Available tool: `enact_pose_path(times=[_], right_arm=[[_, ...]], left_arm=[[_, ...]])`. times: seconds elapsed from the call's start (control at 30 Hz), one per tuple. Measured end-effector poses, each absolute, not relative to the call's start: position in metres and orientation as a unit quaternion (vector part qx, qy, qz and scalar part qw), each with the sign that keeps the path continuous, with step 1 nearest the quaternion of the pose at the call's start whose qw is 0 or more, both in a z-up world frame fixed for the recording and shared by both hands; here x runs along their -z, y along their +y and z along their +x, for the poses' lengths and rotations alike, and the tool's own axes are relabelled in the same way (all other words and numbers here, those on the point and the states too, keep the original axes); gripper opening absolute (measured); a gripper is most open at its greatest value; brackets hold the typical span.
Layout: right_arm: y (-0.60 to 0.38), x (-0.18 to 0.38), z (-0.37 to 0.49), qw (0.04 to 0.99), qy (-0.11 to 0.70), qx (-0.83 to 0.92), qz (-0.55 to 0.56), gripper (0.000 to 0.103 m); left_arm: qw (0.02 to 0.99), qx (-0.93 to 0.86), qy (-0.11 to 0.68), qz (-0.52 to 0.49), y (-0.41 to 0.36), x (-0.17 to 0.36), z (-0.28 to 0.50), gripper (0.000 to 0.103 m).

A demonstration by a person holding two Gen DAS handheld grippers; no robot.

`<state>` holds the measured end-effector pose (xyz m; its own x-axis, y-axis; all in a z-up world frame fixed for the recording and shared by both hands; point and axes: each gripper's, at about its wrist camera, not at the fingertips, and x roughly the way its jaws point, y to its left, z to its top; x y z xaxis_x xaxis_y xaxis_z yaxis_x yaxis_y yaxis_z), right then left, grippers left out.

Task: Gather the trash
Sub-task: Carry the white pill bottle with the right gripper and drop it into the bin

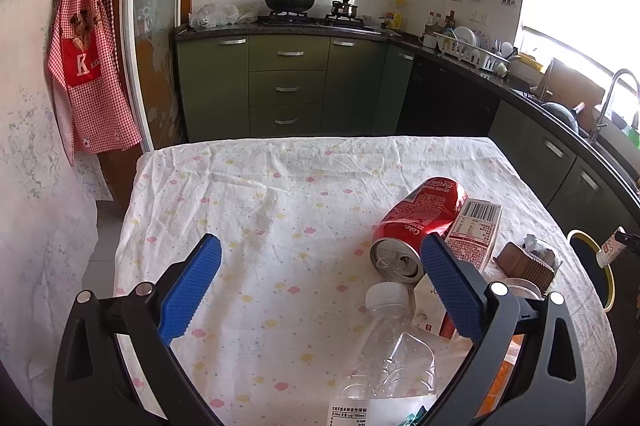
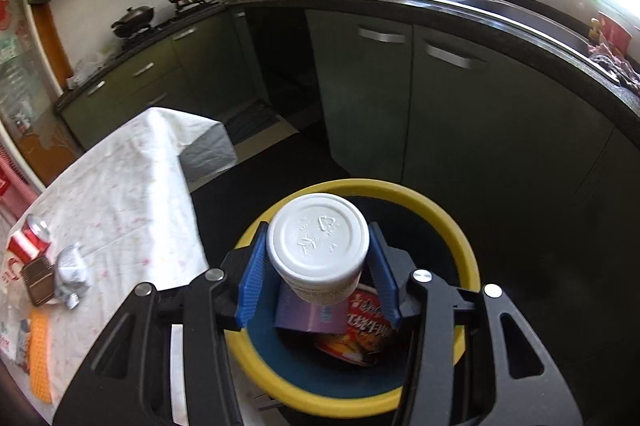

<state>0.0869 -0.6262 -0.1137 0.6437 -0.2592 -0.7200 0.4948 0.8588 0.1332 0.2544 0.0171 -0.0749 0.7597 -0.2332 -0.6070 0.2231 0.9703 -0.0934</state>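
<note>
A white plastic cup (image 2: 318,252) is clamped between the blue ribbed pads of the right gripper (image 2: 318,276), its flat embossed base turned toward the camera and its long axis running away along the fingers, down toward the bin. It is held directly over the yellow-rimmed bin (image 2: 460,226), round, dark inside, where a purple carton (image 2: 308,316) and a red printed wrapper (image 2: 368,326) are seen. The left gripper (image 1: 320,286) is spread wide with nothing between the pads, held above the table (image 1: 260,185), covered by a wrinkled cloth with pastel cloud print. On the cloth a dented red soda can (image 1: 416,226) lies on its side, its opened top toward the camera, its long axis running away to the upper right. Touching it is a small white carton (image 1: 476,230) with a barcode. A clear crumpled plastic bottle (image 1: 396,350), white cap on, lies with the cap pointing away.
</note>
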Motion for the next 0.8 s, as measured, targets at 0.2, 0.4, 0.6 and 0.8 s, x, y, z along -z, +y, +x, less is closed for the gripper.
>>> enact_pose_path(times=[0.2, 0.4, 0.6, 0.8], right_arm=[[-0.658, 0.125, 0.093, 0.880, 0.360, 0.255, 0.179, 0.050], [-0.626, 0.109, 0.066, 0.896, 0.342, 0.219, 0.178, 0.053], [-0.568, 0.092, 0.033, 0.917, 0.326, 0.171, 0.153, 0.056], [-0.529, 0.081, 0.012, 0.930, 0.315, 0.128, 0.140, 0.060]], left_arm=[[0.938, 0.123, 0.323, -0.005, 0.017, 0.074, 0.254, 0.098], [0.938, 0.132, 0.320, 0.002, 0.012, 0.070, 0.249, 0.098], [0.934, 0.156, 0.322, 0.016, -0.003, 0.060, 0.235, 0.098], [0.921, 0.181, 0.340, 0.063, -0.028, 0.053, 0.207, 0.098]])
